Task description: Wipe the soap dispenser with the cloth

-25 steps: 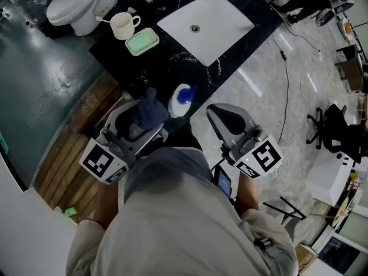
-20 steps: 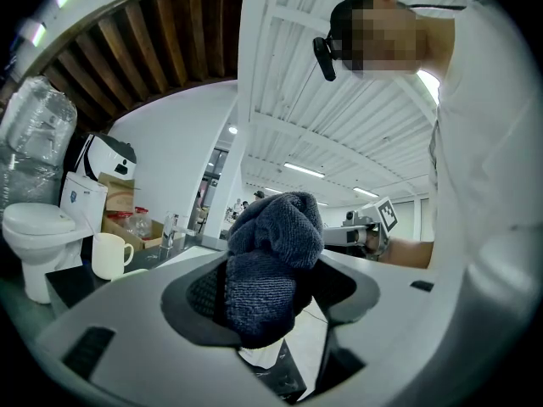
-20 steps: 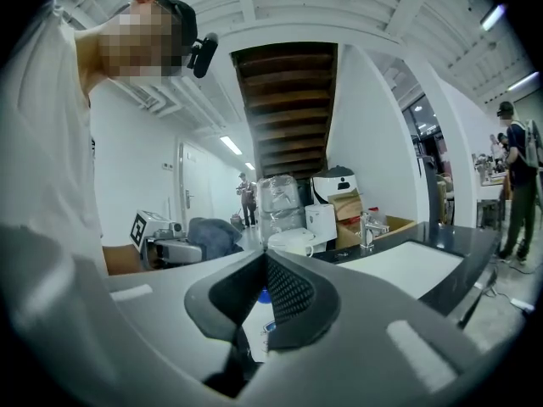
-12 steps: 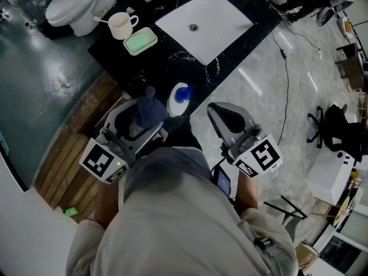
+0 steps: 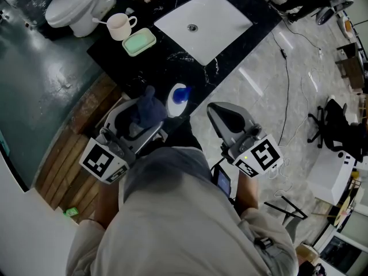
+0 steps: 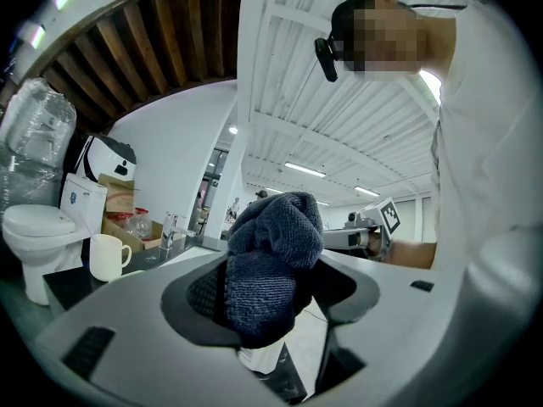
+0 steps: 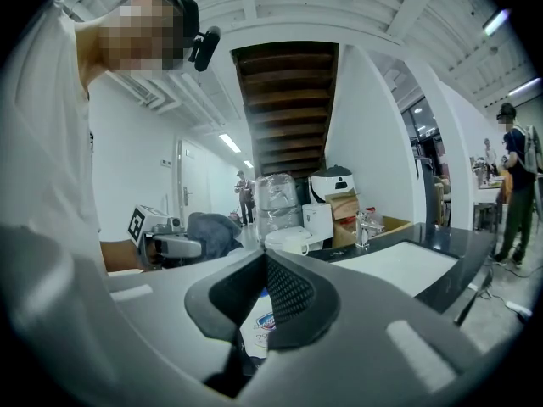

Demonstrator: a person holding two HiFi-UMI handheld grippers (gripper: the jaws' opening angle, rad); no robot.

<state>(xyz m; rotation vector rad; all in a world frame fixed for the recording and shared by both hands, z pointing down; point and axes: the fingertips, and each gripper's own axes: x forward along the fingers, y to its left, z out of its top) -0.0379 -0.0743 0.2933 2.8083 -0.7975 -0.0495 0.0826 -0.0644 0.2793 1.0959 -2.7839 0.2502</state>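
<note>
At the far left a white toilet [image 5: 75, 4] stands beside the end of a black counter [image 5: 167, 68]. On that end of the counter is a white mug [image 5: 119, 26] with a pale green soap dish [image 5: 138, 41] just beside it. Below them, over a strip of wooden slats [image 5: 69, 154], the left gripper [image 5: 142, 122] points level toward the counter. Its jaws are clamped on a bunched dark blue cloth [image 5: 148, 111], and the left gripper view shows that cloth [image 6: 271, 261] pinched between the pads and bulging above them. Just to the right of the cloth, near it though contact cannot be told, the soap dispenser [image 5: 179, 99], white with a blue pump top, stands at the near edge of the counter, between the two grippers. Farther up the counter lies a white rectangular sink [image 5: 202, 23]. The right gripper [image 5: 221, 115] hangs over the pale marble floor beside the counter's edge, apart from the dispenser. Its jaws are pressed together with nothing between them, and the right gripper view shows the dispenser's label [image 7: 259, 325] just below them. At the far right a black chair [image 5: 339, 131] stands on the floor.
</note>
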